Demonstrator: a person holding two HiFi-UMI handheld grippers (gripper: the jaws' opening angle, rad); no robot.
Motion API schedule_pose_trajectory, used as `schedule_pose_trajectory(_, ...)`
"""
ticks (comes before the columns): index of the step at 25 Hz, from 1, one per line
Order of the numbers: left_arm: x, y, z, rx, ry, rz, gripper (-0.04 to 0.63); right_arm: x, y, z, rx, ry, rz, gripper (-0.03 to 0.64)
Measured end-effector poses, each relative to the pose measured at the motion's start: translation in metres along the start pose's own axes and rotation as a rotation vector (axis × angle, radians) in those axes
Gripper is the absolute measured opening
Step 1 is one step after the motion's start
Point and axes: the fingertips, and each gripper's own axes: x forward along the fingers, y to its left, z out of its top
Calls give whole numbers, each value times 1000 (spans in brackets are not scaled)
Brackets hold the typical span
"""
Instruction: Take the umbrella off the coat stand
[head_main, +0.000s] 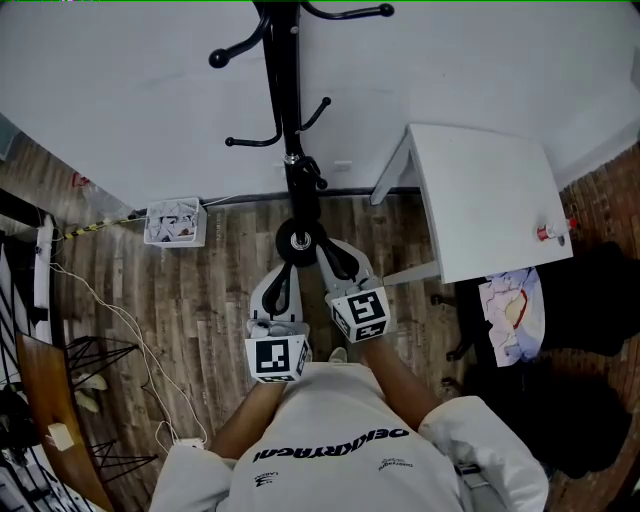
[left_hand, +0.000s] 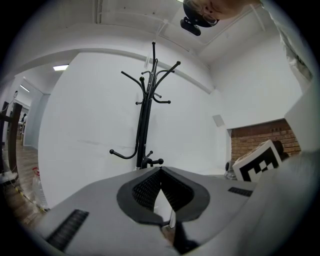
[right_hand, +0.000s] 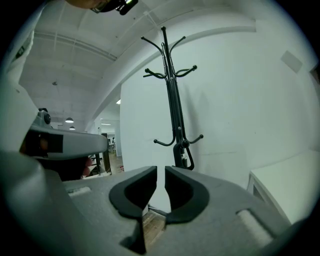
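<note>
Grippers sit side by side, both aimed at the coat stand (head_main: 283, 90), which rises between their two lines of sight. On the left, the left gripper (head_main: 283, 272) has its pads meeting at the tips with nothing in them, and its own view puts the black pole a little left of and above the jaw tips. The umbrella (right_hand: 186, 152) I take to be the thicker dark bundle hanging low on the pole at the lower hooks. Its long axis is upright along the pole and a small loop trails beneath it, though black on black makes its outline hard to separate. The right gripper (head_main: 335, 258) holds its jaws a narrow slit apart, empty, and sees that bundle above and slightly right of the gap. Neither hand looks clearly nearer. Either would have to rise to reach it, the right being the one already ajar. Below is a wood-plank floor (head_main: 215, 300). A white box (head_main: 177, 222) and loose cables lie by the plain white wall at the left, and a white table (head_main: 480, 200) stands just right of the stand.
</note>
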Motion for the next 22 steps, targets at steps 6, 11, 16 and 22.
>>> schedule_pose_trajectory(6,15,14,-6,-5,20,-5,-3,32,-15,-19,-1,32,-11,89)
schedule_pose_trajectory(11,20,20,-19,5,43,-10,-2,59,-30,-38,-17,36,-10,192)
schedule_pose_trajectory(16,24,30,-27,1,61,-2,-2,89,-45,-58,-39,51,-4,264)
schedule_pose_trajectory(22,27,43,-30,-8,81,9,-2,125,-57,-83,-32,102,-2,311)
